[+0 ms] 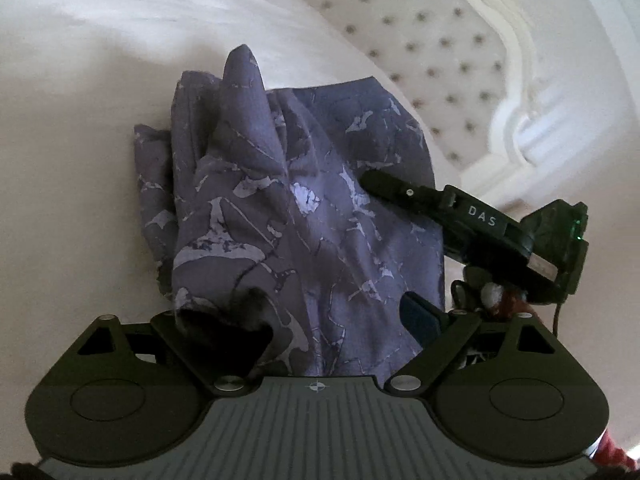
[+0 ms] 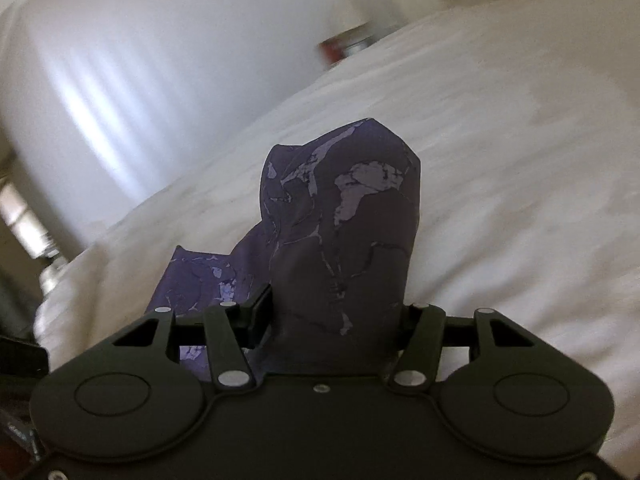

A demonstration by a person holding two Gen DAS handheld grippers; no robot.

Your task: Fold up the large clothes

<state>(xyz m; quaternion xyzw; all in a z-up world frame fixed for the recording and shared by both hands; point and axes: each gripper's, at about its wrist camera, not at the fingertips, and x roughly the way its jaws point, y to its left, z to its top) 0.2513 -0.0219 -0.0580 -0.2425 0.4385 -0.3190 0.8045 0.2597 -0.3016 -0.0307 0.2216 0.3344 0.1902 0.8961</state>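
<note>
A purple garment (image 1: pixel 304 200) with a pale marbled print lies bunched and partly folded on the white bed. My left gripper (image 1: pixel 320 314) is closed on its near end. The cloth fills the gap and drapes over the left finger, and the blue pad of the right finger (image 1: pixel 418 316) presses its edge. My right gripper (image 1: pixel 384 184) comes in from the right, its black finger lying on the cloth. In the right wrist view my right gripper (image 2: pixel 340 306) is shut on a thick hump of the garment (image 2: pixel 344 220), which stands up between the fingers above the sheet.
The white bed sheet (image 1: pixel 80 160) spreads all around the garment. A tufted white headboard (image 1: pixel 432 48) stands at the upper right. A hand (image 1: pixel 496 294) grips the right tool. Past the bed's far edge there is a pale wall and a blurred red object (image 2: pixel 344 46).
</note>
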